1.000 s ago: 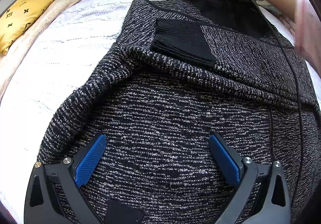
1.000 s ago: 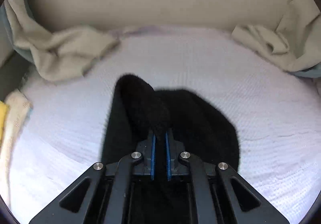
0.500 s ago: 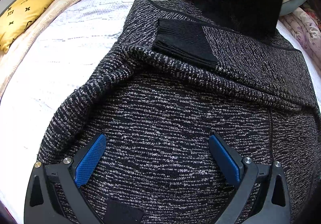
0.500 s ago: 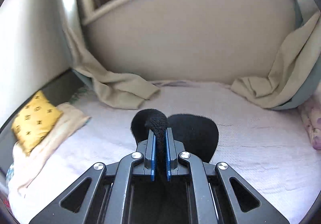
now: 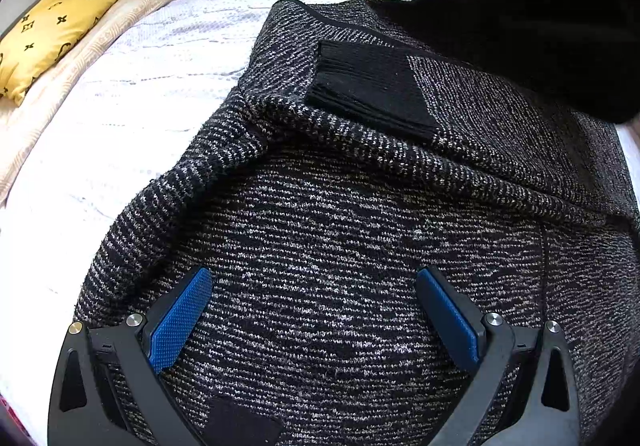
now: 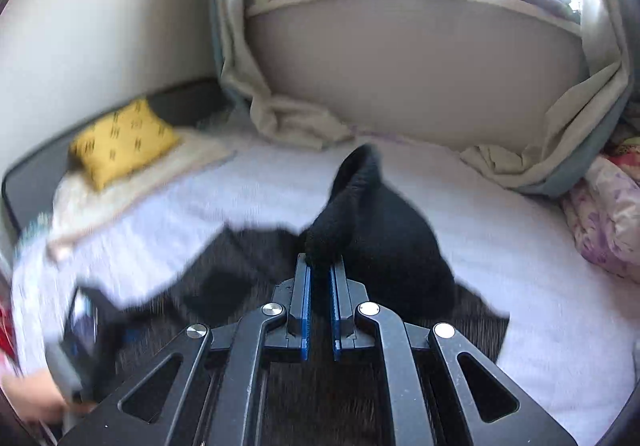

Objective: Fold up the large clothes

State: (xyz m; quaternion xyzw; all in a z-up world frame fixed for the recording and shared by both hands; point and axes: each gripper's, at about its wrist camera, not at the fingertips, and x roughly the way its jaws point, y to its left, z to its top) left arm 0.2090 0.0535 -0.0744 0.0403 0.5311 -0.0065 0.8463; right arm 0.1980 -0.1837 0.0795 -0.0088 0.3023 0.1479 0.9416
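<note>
Over the bed, the right tool is pinching the black hem of the marled cardigan while the left tool is hovering open above it, so the unpinned knit is risking dragging and bunching.

Yellow pillow, beige curtain
</note>
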